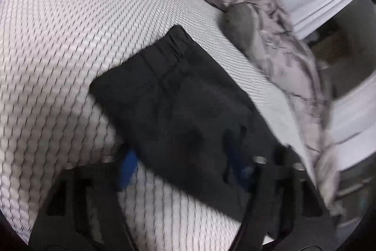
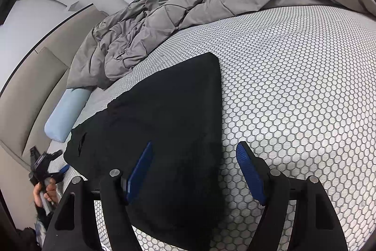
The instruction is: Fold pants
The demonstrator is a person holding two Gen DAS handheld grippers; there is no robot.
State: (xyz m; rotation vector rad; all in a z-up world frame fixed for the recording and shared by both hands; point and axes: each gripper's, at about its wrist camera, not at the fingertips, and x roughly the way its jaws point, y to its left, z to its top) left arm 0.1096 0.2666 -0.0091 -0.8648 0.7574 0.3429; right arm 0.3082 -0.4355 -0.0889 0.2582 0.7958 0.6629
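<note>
No legible text, label, brand, number or sign appears in either view. The black pants (image 2: 164, 121), the honeycomb-patterned mattress (image 2: 293, 86), the grey comforter (image 2: 188, 11) and the pale blue pillow (image 2: 63, 117) carry no readable marking; the left wrist view is motion-blurred.

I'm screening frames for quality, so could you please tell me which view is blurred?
Left wrist view: motion-smeared, the black pants and mattress pattern streaked. Right wrist view: sharp, pants edges crisp; both bend straight lines, fisheye style.
</note>
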